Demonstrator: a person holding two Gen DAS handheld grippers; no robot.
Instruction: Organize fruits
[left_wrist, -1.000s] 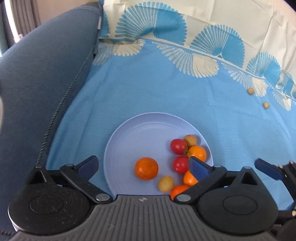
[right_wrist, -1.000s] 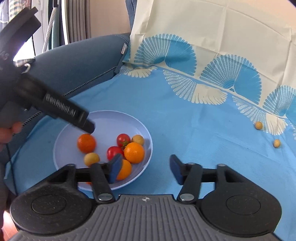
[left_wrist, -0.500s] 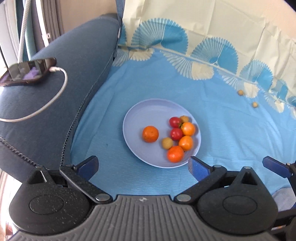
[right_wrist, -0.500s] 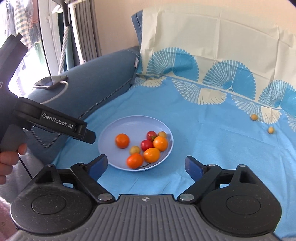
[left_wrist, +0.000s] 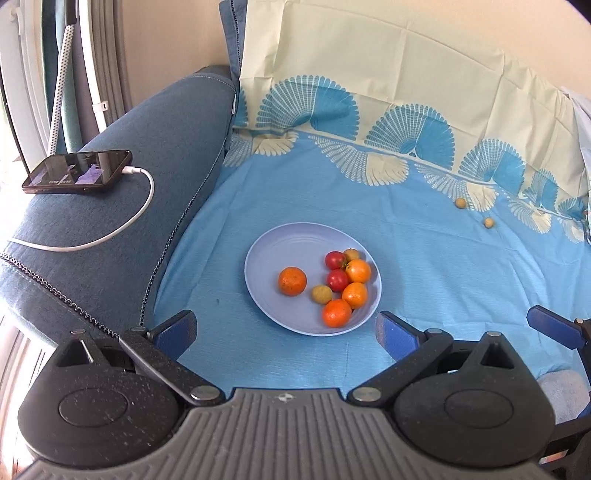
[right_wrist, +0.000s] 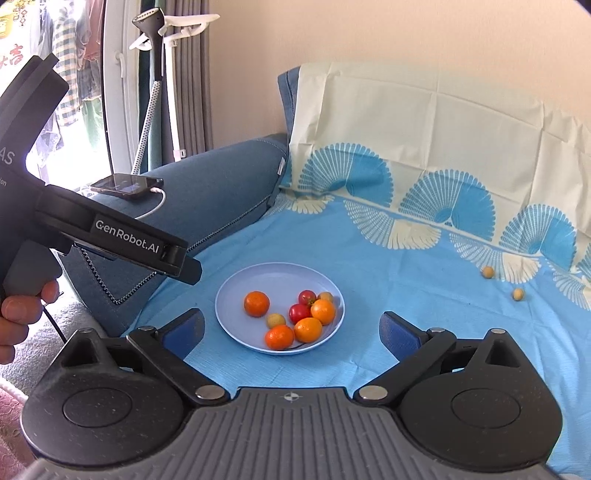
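Right wrist view: the right gripper (right_wrist: 291, 328) is seen with its jaws spread wide and still opening; nothing is held between them, and the blue pads are clear of everything. Just beyond the gap, the pale blue plate (right_wrist: 236, 284) is seen resting on the blue sheet (right_wrist: 406, 280). On the plate, one orange fruit (right_wrist: 256, 303) is set apart at the left, and a cluster is gathered at the right: two red tomatoes (right_wrist: 300, 312), three more orange fruits (right_wrist: 322, 311) and two small yellowish fruits (right_wrist: 276, 320), most of them touching a neighbour. Two further small yellow fruits (right_wrist: 488, 272) are seen lying on the sheet, well apart from the plate, at the far right near the fan-patterned border.

At the left, the left gripper (left_wrist: 284, 332) is held in a person's hand (right_wrist: 22, 314). From its own wrist view, its jaws are likewise seen wide apart and empty, with the plate beyond them. One pad of the right gripper is visible at that view's right edge.

Farther out, a phone (left_wrist: 77, 171) with a white cable (left_wrist: 110, 232) plugged in is noted on the dark blue sofa arm (left_wrist: 166, 140). A cream cloth (left_wrist: 388, 70) is draped over the sofa back.
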